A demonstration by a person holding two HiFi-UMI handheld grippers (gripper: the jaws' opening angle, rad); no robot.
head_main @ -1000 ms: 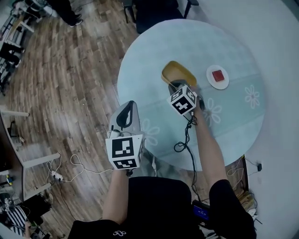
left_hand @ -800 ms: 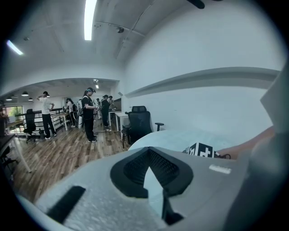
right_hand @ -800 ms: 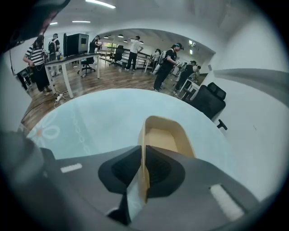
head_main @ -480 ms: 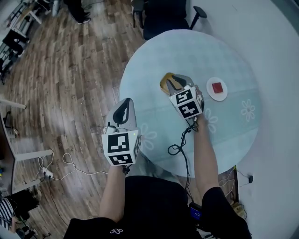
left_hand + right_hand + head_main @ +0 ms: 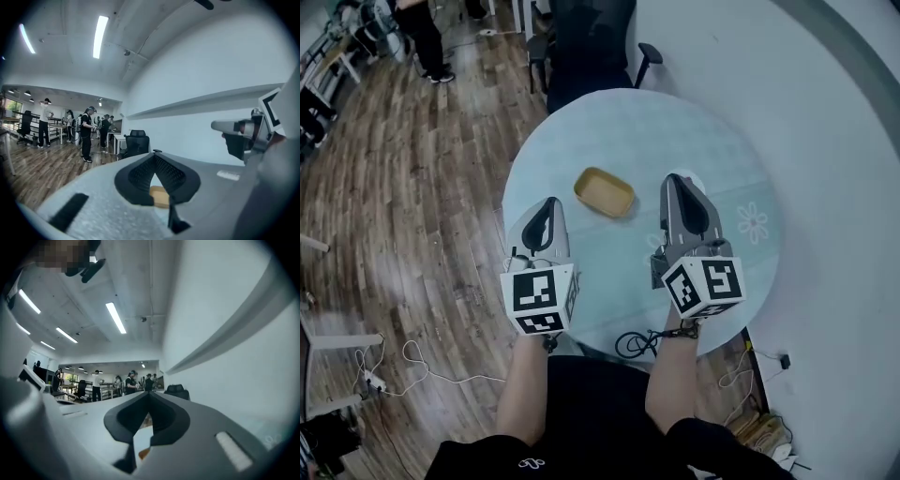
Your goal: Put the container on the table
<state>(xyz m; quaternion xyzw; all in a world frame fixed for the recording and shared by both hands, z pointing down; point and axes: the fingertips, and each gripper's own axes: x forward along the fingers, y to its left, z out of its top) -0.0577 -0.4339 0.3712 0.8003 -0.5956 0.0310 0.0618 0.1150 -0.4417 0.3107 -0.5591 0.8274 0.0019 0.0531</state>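
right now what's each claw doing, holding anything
Left claw: closed, holding nothing.
Right claw: closed, holding nothing.

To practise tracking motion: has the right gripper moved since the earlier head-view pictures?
Yes. The right gripper has drawn back from the yellow container toward the near edge of the table, jaws shut and empty.

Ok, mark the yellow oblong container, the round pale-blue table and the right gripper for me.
yellow oblong container [image 5: 604,192], head view, its inside floor.
round pale-blue table [image 5: 675,127], head view, bare top beyond the container.
right gripper [image 5: 676,180], head view, tip of its shut jaws.
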